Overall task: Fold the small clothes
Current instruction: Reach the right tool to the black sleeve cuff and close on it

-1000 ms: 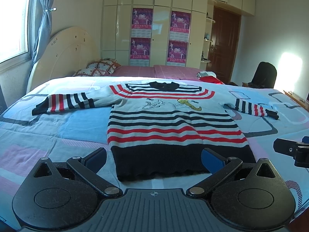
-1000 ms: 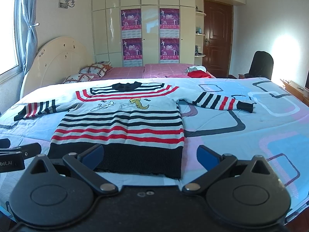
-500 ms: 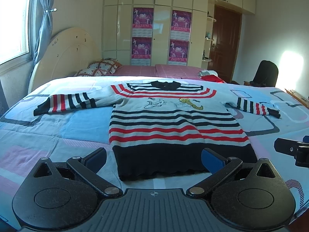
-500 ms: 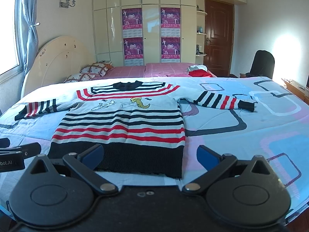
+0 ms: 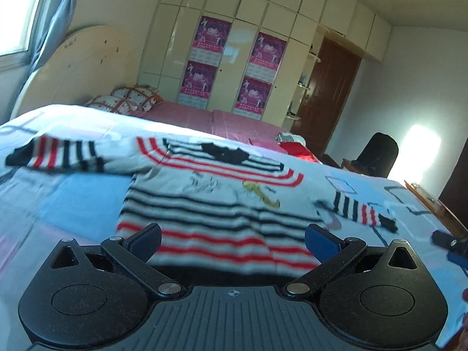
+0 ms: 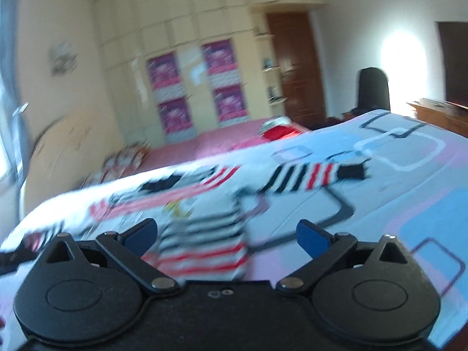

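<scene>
A small striped sweater, white with red and black bands, lies flat on the bed, sleeves spread to both sides. My left gripper is open and empty, tilted, over the sweater's lower body; the black hem is hidden under it. My right gripper is open and empty over the sweater's lower right side. The right sleeve stretches out ahead of it to the right. The right wrist view is blurred by motion. A tip of the right gripper shows at the edge of the left wrist view.
The bed has a blue, pink and white patterned sheet. Pillows and a cream headboard stand at the far left. A red garment lies at the far edge. A black chair, a door and a wardrobe stand beyond.
Both grippers have moved forward over the sweater and tilted, the left one clockwise and the right one anticlockwise in view. The hem is now hidden beneath them. Both stay open.
</scene>
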The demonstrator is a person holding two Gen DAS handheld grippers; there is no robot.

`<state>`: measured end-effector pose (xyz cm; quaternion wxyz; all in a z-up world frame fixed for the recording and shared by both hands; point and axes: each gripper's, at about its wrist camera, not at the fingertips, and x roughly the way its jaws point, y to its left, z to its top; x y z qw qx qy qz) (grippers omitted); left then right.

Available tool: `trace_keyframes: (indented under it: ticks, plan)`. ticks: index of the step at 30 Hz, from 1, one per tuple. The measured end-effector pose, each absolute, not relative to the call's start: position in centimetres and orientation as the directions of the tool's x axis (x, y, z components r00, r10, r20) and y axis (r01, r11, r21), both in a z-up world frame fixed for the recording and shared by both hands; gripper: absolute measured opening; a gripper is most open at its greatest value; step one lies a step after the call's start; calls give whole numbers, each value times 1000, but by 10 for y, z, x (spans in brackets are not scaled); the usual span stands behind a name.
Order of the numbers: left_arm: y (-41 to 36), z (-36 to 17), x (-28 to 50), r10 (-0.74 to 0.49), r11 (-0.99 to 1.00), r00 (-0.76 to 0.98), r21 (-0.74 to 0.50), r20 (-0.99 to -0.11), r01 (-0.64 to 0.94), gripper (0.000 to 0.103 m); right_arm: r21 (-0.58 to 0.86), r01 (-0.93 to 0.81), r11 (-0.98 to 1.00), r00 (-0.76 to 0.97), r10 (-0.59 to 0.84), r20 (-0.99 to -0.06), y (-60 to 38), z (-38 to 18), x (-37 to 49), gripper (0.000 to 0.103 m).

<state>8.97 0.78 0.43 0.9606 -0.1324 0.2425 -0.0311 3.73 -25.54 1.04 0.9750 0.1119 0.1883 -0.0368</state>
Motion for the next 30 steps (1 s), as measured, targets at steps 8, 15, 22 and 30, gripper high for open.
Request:
trace_keyframes:
  ticks: [8,15,22,30]
  plan:
    - [-21,-10,193,-13,969,880,-223,-475,-106,103,364,303,881,899,-138,-415,-378,-25,161,59]
    - [-52,-57,274,20,962,819,-213,-573,-172,103,516,456,725,839,-157,-521,-477,-94,258,54]
    - [-76,-76,305,21,968,771,-181,-636,-176,103,586,507,632,814,-127,-567,-513,-132,294,40]
    - [-44,-75,313,61,954,765,-188,-641,-234,103,515,542,663,790,-195,-581,-512,-119,310,8]
